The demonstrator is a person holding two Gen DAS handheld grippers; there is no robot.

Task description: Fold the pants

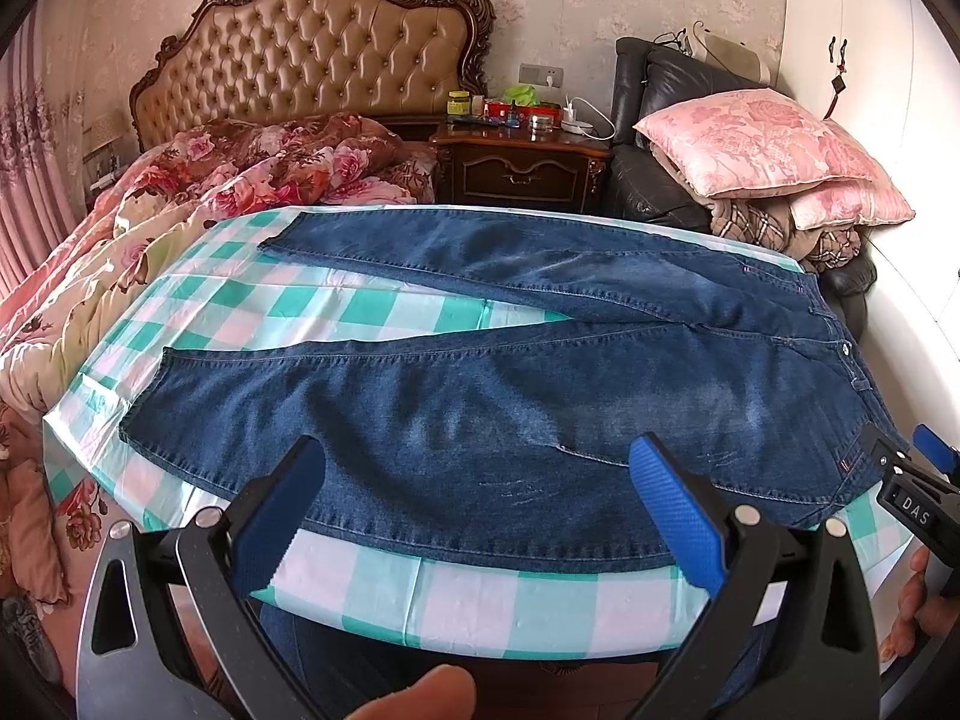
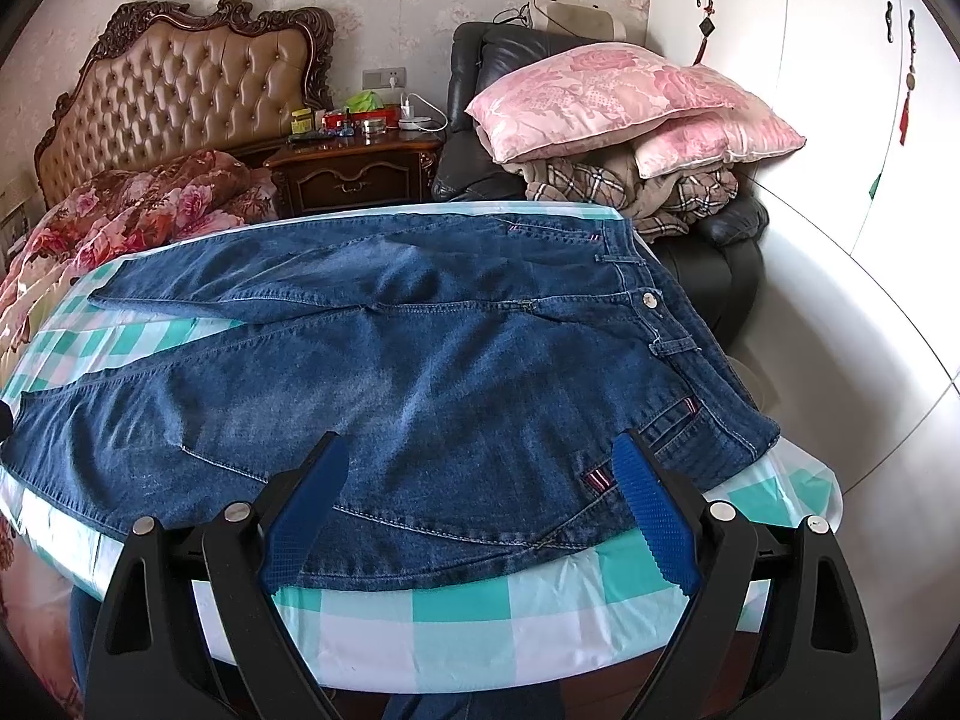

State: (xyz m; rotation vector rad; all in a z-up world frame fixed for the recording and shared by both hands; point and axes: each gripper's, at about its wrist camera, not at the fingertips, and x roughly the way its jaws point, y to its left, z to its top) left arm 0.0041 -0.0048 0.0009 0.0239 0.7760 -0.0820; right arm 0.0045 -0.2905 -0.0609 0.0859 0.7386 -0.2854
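Note:
Blue jeans (image 1: 480, 396) lie flat and spread on a table with a green-and-white checked cloth (image 1: 372, 594), legs to the left, waistband to the right. They also show in the right wrist view (image 2: 420, 396). My left gripper (image 1: 480, 474) is open and empty, over the near leg by the table's front edge. My right gripper (image 2: 480, 468) is open and empty, over the near hip close to a striped pocket tab (image 2: 597, 478). The right gripper also shows in the left wrist view (image 1: 909, 456) at the waistband corner.
A bed with a floral quilt (image 1: 180, 198) stands behind the table on the left. A dark nightstand (image 1: 522, 162) holds small items. A black armchair (image 1: 654, 180) carries pink pillows (image 1: 756, 138) and a plaid blanket. A white wardrobe (image 2: 810, 120) stands at the right.

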